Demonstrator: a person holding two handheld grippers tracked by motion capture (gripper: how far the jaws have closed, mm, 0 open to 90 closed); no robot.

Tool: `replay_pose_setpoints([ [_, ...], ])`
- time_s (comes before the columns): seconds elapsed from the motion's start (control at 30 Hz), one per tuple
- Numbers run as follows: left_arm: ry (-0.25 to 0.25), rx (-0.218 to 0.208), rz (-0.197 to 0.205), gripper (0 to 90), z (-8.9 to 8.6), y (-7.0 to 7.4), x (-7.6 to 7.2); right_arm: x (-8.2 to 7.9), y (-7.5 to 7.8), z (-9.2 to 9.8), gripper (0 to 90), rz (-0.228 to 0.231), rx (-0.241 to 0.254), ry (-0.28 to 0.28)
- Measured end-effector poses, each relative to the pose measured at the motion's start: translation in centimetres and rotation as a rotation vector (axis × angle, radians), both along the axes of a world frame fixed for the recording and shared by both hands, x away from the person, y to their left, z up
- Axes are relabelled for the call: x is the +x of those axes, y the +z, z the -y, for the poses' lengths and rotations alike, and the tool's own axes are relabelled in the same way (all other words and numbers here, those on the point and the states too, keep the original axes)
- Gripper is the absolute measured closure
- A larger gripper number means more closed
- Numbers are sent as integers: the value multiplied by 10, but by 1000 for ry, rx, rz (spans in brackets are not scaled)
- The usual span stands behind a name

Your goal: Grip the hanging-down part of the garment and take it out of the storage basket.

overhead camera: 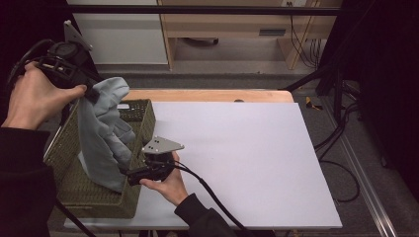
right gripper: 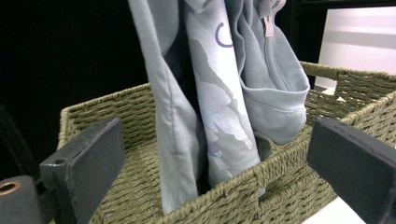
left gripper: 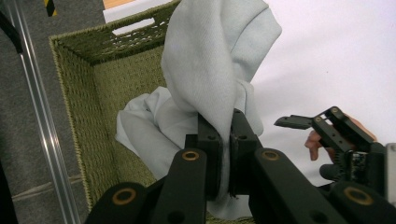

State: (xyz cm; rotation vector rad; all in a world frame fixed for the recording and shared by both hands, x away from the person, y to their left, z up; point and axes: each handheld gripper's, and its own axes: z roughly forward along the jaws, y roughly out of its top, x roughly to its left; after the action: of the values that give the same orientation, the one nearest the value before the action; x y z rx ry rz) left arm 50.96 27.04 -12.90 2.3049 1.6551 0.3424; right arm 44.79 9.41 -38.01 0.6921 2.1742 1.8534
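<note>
A light grey-blue garment point(overhead camera: 101, 133) hangs from my left gripper point(overhead camera: 90, 92), held up over a green woven basket point(overhead camera: 144, 114). The garment's lower end droops inside the basket. In the left gripper view, my left gripper point(left gripper: 225, 140) is shut on a fold of the garment point(left gripper: 210, 60), with the basket point(left gripper: 88, 51) below. My right gripper point(overhead camera: 129, 176) is low at the basket's right wall and points at the hanging cloth. In the right gripper view, my right gripper point(right gripper: 219, 168) stands open, with the garment point(right gripper: 210, 93) and the basket's rim point(right gripper: 289, 163) ahead of its wide-apart pads.
The basket sits at the left end of a white board point(overhead camera: 237, 148) on a wooden table. A black cable point(overhead camera: 212, 195) trails from the right gripper across the board's front. Beyond the table are floor, cables and furniture.
</note>
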Motion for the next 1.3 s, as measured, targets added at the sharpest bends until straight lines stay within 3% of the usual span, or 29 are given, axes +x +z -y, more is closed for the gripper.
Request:
replay_pose_setpoints([
  [0.37, 2, 5, 2, 856, 2, -1, 1, 9, -3, -16, 47, -22, -12, -12],
  [0.5, -6, 10, -7, 857, 3, -2, 2, 11, -8, -28, 53, 5, -35, -3],
  [0.67, -9, 12, -5, 857, 5, -1, 2, 13, -10, -40, 57, -21, -46, -11],
  [0.83, -12, 11, -3, 857, 4, 0, 1, 17, -12, -53, 87, -10, -66, -17],
  [0.97, -14, 11, -1, 857, 3, 0, 0, 22, -14, -56, 219, -27, -68, -17],
  [1.03, -12, 10, -1, 857, 2, 0, 0, 22, -14, -57, 372, -22, -79, -7],
  [1.07, -13, 11, -2, 857, 1, 0, 0, 22, -14, -57, 372, -22, -79, -7],
  [1.1, -13, 10, -1, 857, 1, 0, 0, 23, -15, -57, 572, -25, -93, -4],
  [1.13, -13, 10, -2, 857, 1, 0, -1, 23, -15, -57, 656, -25, -95, 1],
  [1.17, -13, 10, -1, 857, 1, 0, -1, 23, -15, -57, 656, -25, -95, 1],
  [1.23, -11, 6, 1, 857, 1, 1, -1, 24, -12, -52, 841, -48, -107, 21],
  [1.3, -11, 5, 2, 857, 0, 1, -1, 24, -10, -49, 853, -48, -114, 39],
])
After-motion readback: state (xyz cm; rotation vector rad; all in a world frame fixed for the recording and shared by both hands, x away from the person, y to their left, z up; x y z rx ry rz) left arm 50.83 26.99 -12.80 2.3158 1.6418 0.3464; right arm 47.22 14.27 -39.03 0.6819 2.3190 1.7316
